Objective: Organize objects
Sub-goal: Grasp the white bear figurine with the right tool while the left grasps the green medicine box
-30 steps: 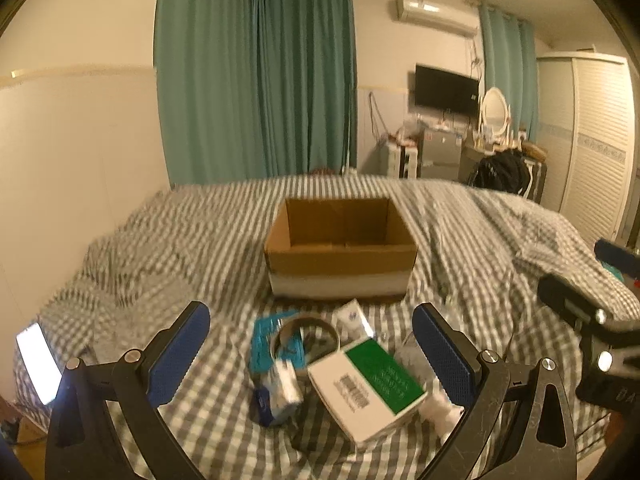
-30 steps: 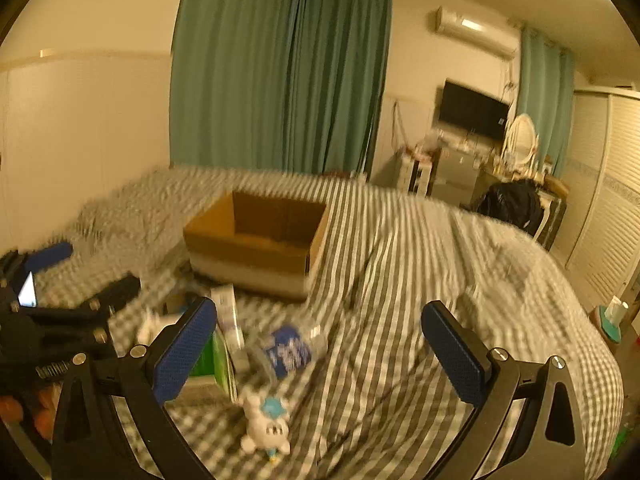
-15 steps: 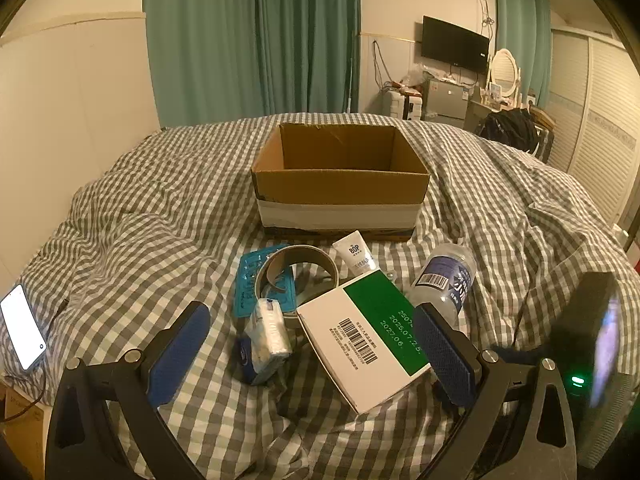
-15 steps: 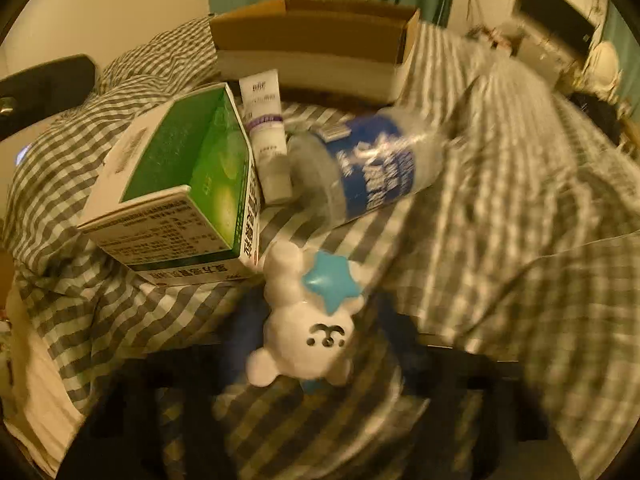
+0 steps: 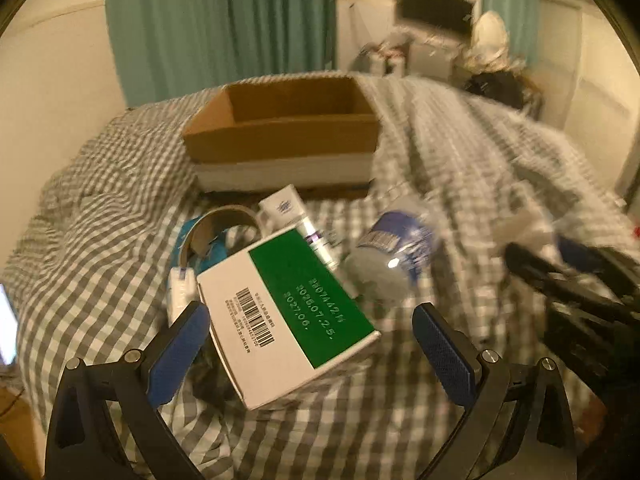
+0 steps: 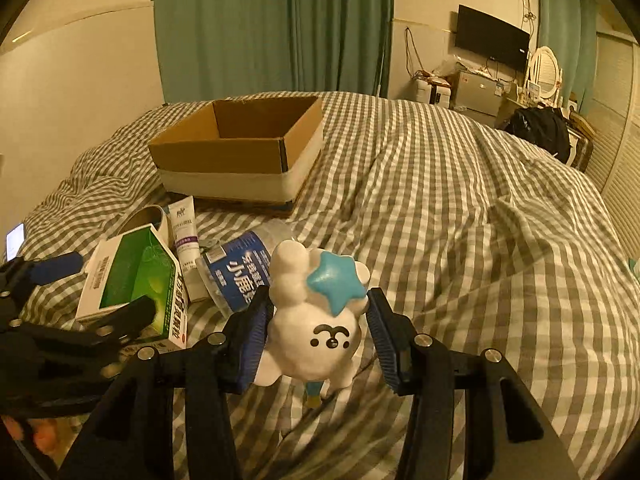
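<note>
Toy figure [image 6: 316,320], white with a blue star, sits clamped between the pads of our right gripper [image 6: 318,334], lifted off the checked bedspread [image 6: 460,208]. Going left to right in the right wrist view: our left gripper [image 6: 68,304] at the edge, then the green-and-white carton [image 6: 136,284], tape roll [image 6: 146,216], white tube [image 6: 184,228], blue-label bottle [image 6: 240,276], then the toy. Cardboard box [image 6: 240,152] stands open behind them, looks empty.

In the left wrist view our left gripper [image 5: 312,344] has its jaws spread wide, holding nothing, hovering just above the carton [image 5: 288,308], one pad near the carton's left corner. Bottle [image 5: 396,252] blurred to the right.

Step in hand, we judge: first item picked, carry to box pending. Next move calls for lifting the toy over the bottle and the box's near wall, then letting go inside. Left likely takes the carton; it's wide, needs full spread.

Versus half a second ago: the toy lay on the bedspread ungripped, now we have it. Left gripper has come closer to the carton.
</note>
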### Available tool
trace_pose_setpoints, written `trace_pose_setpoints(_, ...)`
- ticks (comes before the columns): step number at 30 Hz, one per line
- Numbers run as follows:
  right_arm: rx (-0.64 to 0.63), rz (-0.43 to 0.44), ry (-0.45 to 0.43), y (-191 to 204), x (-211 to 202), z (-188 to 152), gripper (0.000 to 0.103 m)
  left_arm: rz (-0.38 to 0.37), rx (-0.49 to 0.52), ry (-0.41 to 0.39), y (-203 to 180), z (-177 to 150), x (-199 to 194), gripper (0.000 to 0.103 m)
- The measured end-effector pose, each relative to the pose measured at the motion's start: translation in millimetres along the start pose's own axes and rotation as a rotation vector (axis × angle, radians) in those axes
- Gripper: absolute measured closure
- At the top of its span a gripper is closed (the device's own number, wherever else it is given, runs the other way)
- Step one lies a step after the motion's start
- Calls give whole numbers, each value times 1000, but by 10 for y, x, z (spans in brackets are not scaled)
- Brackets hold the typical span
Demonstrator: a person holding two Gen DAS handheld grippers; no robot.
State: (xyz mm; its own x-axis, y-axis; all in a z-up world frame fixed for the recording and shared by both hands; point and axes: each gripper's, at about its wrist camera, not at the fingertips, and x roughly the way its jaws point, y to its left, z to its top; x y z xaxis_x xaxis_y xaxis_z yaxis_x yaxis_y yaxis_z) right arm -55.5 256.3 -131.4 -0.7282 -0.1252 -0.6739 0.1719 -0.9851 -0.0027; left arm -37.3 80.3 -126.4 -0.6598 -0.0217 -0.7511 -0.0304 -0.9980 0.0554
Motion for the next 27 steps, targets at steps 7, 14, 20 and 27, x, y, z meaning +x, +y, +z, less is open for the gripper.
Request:
trace_pose_setpoints(7,16,21,0,1,-65,-14,55,24,43,-65,-47,-89,112,18)
trace_pose_setpoints(14,11,29,-48,52,-214,58,55,-7,48,-83,54,-89,-71,55)
trace_pose_setpoints(20,9,50,-24,92,-139,35,55,61,-3,-77,92,-162,-26,0)
trace_pose_setpoints(27,12,61,-8,83,-103,-2,55,-12,-65,83,136,-267,445,3)
